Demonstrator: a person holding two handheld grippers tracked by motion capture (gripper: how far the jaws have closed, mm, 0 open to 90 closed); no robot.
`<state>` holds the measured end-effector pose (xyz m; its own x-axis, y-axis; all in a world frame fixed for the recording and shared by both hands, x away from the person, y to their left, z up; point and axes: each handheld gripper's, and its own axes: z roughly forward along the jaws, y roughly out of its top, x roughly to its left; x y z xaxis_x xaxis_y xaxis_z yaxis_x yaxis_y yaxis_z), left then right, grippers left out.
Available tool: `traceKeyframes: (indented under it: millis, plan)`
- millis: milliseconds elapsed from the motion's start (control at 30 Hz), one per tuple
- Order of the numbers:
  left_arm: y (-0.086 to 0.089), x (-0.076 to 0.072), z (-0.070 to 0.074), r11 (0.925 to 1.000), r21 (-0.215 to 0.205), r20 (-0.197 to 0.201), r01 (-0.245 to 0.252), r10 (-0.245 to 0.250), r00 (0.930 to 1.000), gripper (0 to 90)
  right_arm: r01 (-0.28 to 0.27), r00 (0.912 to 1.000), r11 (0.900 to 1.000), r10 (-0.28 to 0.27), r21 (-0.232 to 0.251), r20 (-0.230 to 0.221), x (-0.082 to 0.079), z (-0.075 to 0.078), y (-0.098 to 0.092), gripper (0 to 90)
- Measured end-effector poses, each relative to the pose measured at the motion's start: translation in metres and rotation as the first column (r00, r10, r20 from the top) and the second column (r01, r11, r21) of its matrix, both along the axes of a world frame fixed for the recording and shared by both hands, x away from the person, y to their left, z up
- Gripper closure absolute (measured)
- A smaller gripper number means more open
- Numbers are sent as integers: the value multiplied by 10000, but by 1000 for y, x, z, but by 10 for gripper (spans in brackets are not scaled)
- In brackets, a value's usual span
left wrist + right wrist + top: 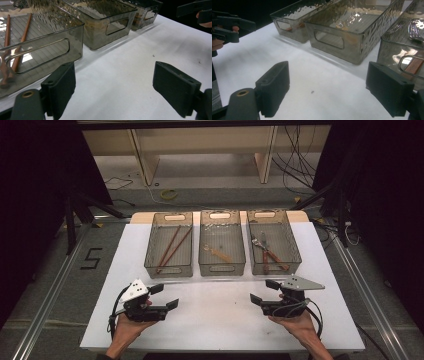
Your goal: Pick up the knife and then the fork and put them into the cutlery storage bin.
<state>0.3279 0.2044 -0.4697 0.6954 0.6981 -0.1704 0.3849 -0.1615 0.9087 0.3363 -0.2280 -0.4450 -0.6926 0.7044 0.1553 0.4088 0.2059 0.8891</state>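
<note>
Three smoky clear bins stand in a row at the far side of the white table (220, 310). In the left bin (169, 265) lie two brown chopsticks (172, 247). A small wooden utensil (219, 254) rests in the middle bin (222, 265). The right bin (273, 265) holds metal cutlery with brown handles (267, 254). My left gripper (165, 296) is open near the table's front left, with nothing between its jaws (113, 85). My right gripper (264, 291) is open at the front right, also holding nothing (327, 90). Both point toward the table's middle.
Bare white tabletop lies between the grippers and the bins. Beyond the table are a wooden frame (145, 155), loose cables (295, 165) on the floor and a dark stand (75, 210) at the left. Metal rails (50, 285) run along both sides.
</note>
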Motion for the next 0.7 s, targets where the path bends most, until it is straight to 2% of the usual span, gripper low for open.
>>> traceKeyframes:
  millis: [700]
  plan:
    - [-2, -2, 0, 10000, -12, -21, 68, -68, 10000, 180, 199, 9998, 9998, -199, -21, -2, -15, -9, -7, 188]
